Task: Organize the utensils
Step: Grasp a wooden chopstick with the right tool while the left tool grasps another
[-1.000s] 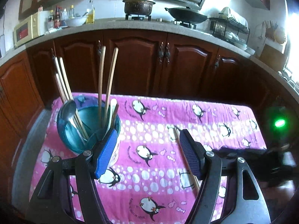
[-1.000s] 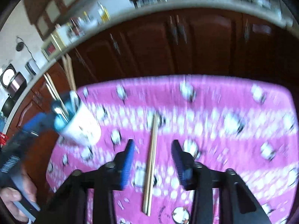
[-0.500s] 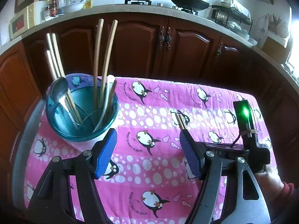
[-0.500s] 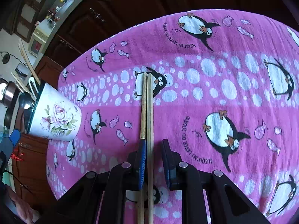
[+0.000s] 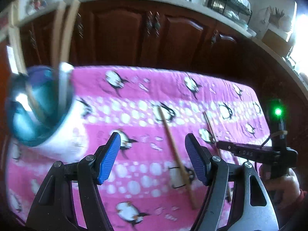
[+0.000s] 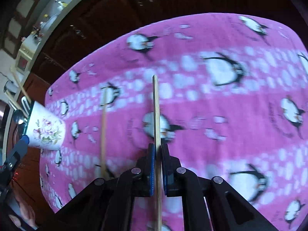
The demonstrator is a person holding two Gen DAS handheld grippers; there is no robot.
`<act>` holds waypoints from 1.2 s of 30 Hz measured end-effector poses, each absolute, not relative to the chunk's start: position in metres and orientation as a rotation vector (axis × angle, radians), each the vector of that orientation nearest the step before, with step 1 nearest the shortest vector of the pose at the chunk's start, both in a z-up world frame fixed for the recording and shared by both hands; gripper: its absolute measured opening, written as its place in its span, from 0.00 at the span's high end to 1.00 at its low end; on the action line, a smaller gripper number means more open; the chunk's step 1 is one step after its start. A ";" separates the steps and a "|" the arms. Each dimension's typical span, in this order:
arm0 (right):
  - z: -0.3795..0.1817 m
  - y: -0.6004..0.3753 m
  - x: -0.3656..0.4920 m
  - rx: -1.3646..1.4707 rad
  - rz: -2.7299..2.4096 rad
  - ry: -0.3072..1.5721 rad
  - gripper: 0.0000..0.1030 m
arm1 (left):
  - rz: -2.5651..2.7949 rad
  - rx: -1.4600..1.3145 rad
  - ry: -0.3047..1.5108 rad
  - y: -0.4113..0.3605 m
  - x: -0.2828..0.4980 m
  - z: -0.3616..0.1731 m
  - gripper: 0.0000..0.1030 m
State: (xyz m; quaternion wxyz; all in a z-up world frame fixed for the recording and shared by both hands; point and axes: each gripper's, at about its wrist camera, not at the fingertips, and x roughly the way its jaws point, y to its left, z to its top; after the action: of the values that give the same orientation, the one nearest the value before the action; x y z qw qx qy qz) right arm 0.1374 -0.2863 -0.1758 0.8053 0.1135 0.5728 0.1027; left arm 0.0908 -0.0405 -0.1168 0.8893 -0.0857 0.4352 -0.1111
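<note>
Chopstick (image 6: 156,115), wooden, pinched between the blue pads of the right gripper (image 6: 156,165); jaws clamped tight on it about mid-length, tip pointing forward over the pink penguin cloth (image 6: 240,115). Whether it is touching the cloth or lifted, can't tell. In the left wrist view the same stick (image 5: 210,132) is thin and partly hidden behind the right gripper body.

Second chopstick (image 6: 103,134) lies loose on the cloth, just left of the held one and roughly parallel, not touched by anything. In the left wrist view it (image 5: 178,157) runs diagonally across the cloth (image 5: 134,88), showing in the gap between the two blue pads (image 5: 108,158) of the left gripper (image 5: 153,158), which sits above it. Left jaws are spread wide, nothing in them.

Cup (image 6: 45,130), white with a flower print and a blue inside, stands at the left edge of the cloth, well apart from both loose sticks. It holds more chopsticks (image 5: 65,32), standing upright, and a metal spoon (image 6: 19,116). In the left wrist view the cup (image 5: 38,105) is blurred, near the left pad but not touching it.

Dark wood cabinets (image 5: 125,32) behind the table, countertop above them.
</note>
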 end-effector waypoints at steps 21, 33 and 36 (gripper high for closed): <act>-0.189 -0.275 0.207 0.186 0.244 1.229 0.85 | -0.209 -0.147 1.067 -0.097 0.197 -0.198 0.67; -0.124 -0.276 0.176 0.202 0.338 1.091 0.94 | -0.305 -0.275 0.957 -0.056 0.151 -0.135 0.93; -0.100 -0.269 0.161 0.192 0.368 1.040 0.94 | -0.309 -0.262 0.904 -0.047 0.130 -0.112 0.93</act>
State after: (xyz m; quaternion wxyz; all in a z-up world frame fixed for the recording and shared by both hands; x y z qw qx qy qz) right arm 0.1614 -0.2692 -0.1001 0.8473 0.0912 0.4932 0.1744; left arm 0.1296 -0.0468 -0.1118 0.8798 -0.1256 0.4337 -0.1485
